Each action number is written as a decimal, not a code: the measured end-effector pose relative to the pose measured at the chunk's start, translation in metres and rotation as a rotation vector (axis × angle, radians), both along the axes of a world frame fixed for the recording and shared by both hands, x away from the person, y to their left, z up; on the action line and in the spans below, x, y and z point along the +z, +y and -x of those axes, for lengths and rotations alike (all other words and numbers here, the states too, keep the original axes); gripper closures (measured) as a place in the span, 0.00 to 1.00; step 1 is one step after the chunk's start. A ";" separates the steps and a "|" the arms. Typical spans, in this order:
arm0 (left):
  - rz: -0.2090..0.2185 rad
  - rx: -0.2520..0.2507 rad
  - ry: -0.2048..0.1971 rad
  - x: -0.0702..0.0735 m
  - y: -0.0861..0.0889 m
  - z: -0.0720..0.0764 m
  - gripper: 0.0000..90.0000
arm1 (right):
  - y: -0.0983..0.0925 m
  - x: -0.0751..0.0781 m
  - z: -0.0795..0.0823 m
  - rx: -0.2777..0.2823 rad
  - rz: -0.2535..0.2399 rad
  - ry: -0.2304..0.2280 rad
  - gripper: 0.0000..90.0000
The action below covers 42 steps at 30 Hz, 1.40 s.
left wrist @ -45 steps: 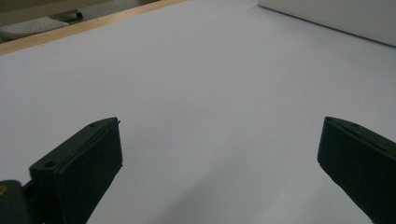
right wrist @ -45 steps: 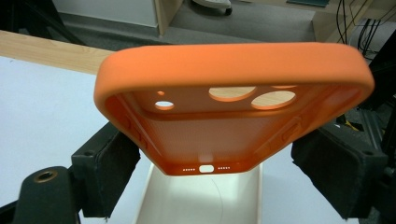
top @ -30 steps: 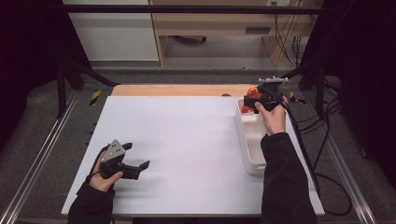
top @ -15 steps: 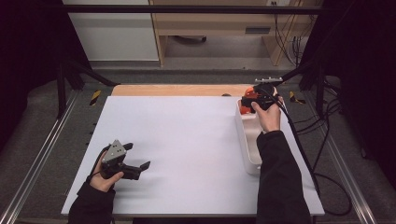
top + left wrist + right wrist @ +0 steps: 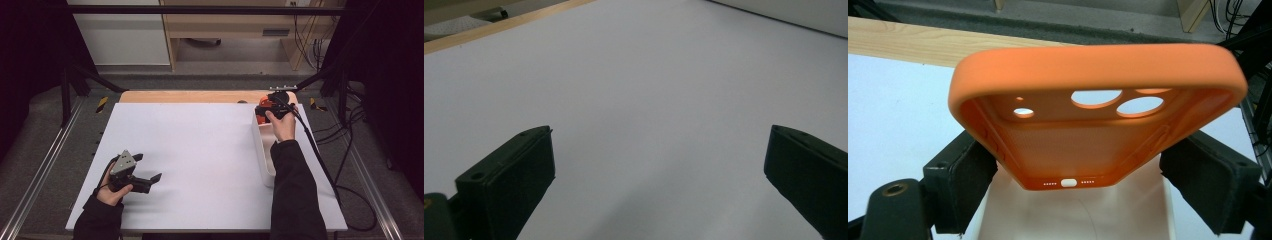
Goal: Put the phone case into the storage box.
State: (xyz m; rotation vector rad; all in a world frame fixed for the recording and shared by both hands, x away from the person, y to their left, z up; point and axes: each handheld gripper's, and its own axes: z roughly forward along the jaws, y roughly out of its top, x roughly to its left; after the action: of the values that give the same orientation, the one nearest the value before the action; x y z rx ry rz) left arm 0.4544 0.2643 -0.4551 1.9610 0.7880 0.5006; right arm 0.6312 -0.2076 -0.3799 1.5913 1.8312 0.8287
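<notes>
right gripper is clamped on an orange phone case, one black jaw pressing each long side near the case's bottom end, so the case sticks out forward past the jaw tips with its hollow side facing down and its camera cutouts at the far end. below it lies the white tray. from the high view the right gripper hangs over the tray's far end at the right edge of the white table, the case showing as a spot of orange on the gripper's left. left gripper sits low near the table's front-left corner, well apart from the case, its jaws spread wide with nothing between them; its own view shows bare table between the two jaws.
</notes>
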 end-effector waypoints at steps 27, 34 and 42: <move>-0.007 -0.005 0.004 -0.001 -0.001 0.000 0.00 | -0.001 -0.017 -0.007 -0.024 0.010 0.033 0.17; -0.007 -0.006 0.005 -0.002 -0.001 0.000 0.00 | -0.002 -0.015 -0.007 -0.005 -0.018 0.039 0.04; -0.011 -0.008 0.005 -0.002 -0.001 0.000 0.00 | -0.005 -0.009 -0.003 -0.002 -0.005 -0.009 0.01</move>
State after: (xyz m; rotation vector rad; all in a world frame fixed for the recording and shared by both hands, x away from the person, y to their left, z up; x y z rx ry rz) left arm 0.4547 0.2631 -0.4567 1.9760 0.7820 0.4962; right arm 0.6345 -0.2122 -0.3889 1.5903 1.8219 0.8389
